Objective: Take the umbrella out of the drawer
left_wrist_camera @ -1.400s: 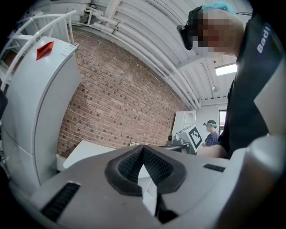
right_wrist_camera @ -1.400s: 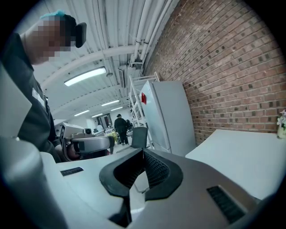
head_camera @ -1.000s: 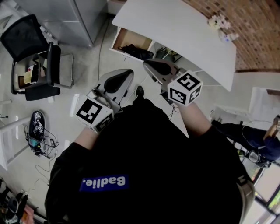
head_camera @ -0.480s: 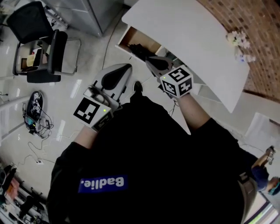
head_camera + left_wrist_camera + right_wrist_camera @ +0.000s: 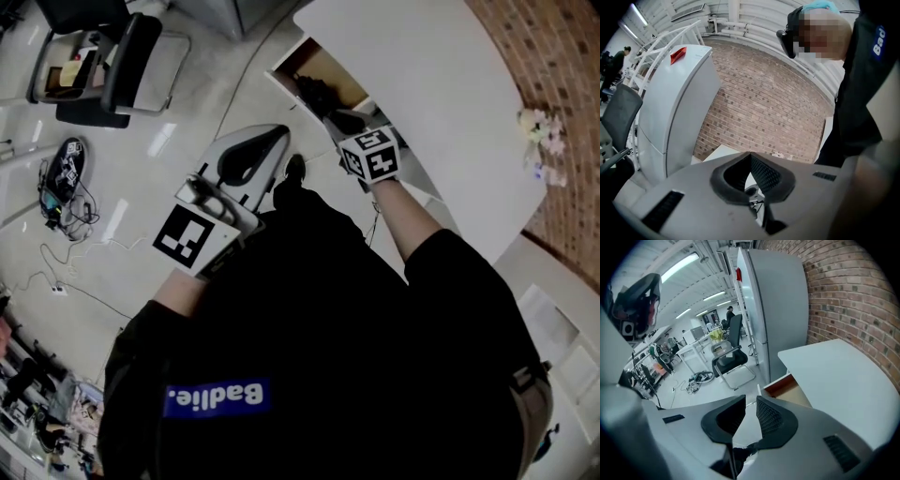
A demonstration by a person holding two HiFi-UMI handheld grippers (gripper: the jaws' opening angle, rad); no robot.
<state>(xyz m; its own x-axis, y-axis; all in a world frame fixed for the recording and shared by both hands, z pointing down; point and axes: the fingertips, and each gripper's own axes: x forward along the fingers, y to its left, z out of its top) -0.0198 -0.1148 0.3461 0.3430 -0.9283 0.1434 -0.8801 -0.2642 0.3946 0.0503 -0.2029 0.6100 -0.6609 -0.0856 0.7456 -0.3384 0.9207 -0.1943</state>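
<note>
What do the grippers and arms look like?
The left gripper and right gripper: light grey shells, black ribbed pads, each with a white cube of black square markers. Black short-sleeved top, blue patch. Right jaws have just been opening, nothing between.

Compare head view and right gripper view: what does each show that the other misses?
Head view only: the left gripper, flowers on the white table, and the blue label on the person's top. Right gripper view only: ceiling lights and a far-off standing person. Both: the open drawer, white table, black chair, brick wall, and the right gripper, whose fingers have just been opening with nothing gripped.
</note>
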